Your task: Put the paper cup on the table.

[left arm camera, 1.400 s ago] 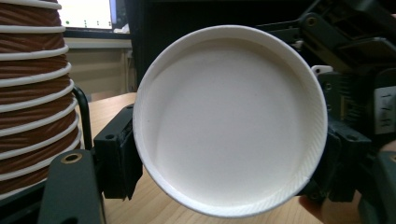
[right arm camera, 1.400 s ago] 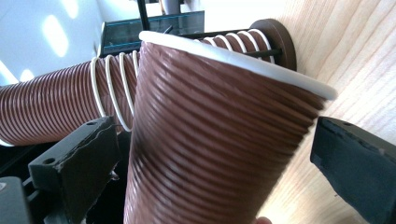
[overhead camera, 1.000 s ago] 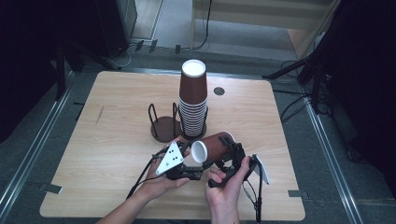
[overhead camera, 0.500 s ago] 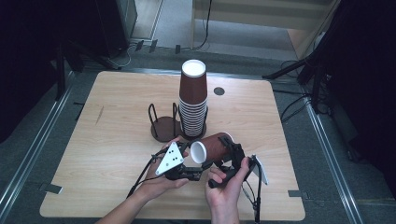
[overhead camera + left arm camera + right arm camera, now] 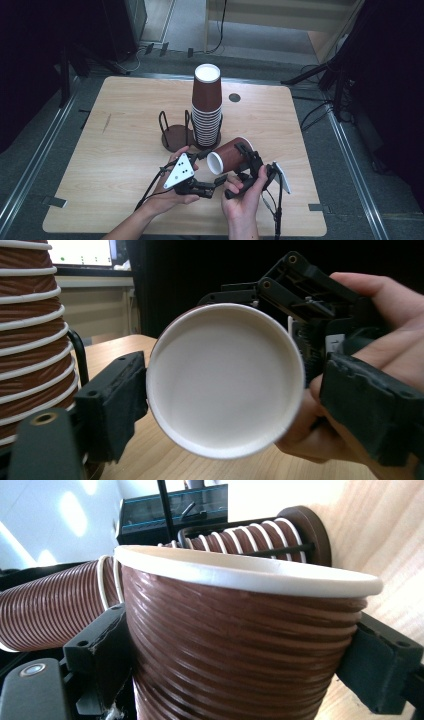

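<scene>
Between right fingers (image 5: 240, 660): ribbed cup (image 5: 240, 650)

cup stack (image 5: 35, 335) cut off left, cup (image 5: 240, 645) bottom cropped

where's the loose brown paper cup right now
In the high view the brown paper cup lies on its side above the table's near edge, between the left gripper and right gripper, just in front of the cup stack and the wire holder.

Single cup (image 5: 229, 155) on its side just before the cup stack (image 5: 207, 110), holder (image 5: 175, 134) left of the stack (both mid-table (image 5: 125, 110)).
</scene>
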Demonstrator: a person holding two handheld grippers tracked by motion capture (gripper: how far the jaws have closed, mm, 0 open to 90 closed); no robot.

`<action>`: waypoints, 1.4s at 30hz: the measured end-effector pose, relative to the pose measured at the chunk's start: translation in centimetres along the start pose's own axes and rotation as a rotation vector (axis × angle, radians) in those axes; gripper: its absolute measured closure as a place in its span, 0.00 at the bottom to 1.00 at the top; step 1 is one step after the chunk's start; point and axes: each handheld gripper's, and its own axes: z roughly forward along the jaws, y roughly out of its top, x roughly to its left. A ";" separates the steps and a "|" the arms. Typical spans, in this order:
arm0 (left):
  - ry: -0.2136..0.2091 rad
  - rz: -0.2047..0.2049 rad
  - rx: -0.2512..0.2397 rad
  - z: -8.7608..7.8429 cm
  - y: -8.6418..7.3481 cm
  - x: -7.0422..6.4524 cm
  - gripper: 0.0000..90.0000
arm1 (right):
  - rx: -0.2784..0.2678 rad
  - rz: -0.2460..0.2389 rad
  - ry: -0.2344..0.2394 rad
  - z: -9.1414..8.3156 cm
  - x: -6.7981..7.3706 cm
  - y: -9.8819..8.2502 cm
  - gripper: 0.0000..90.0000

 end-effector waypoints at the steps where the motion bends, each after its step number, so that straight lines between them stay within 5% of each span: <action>1: 0.000 -0.004 0.000 0.0 0.0 0.1 0.13 | -0.003 -0.015 0.000 0.1 0.1 0.1 0.13; 5: -0.005 -0.032 0.015 -0.4 0.0 0.2 0.00 | -0.010 -0.054 0.014 0.3 0.6 0.4 0.13; 8: 0.025 -0.042 0.032 -0.8 0.0 0.3 0.00 | -0.029 -0.122 0.032 0.3 1.2 0.6 0.13; 11: 0.042 -0.055 0.043 -1.3 0.0 0.7 0.00 | -0.033 -0.142 0.044 0.3 1.4 0.7 0.13; 24: 0.127 -0.094 0.063 -4.2 -0.6 2.3 0.00 | -0.107 -0.434 0.069 -0.1 3.3 1.8 0.13; 38: 0.254 -0.112 0.088 -8.6 -1.7 4.3 0.00 | -0.149 -0.682 0.020 0.0 4.3 2.3 0.13; 42: 0.318 -0.119 0.077 -10.4 -2.2 5.0 0.00 | -0.176 -0.717 0.019 0.1 4.5 2.4 0.13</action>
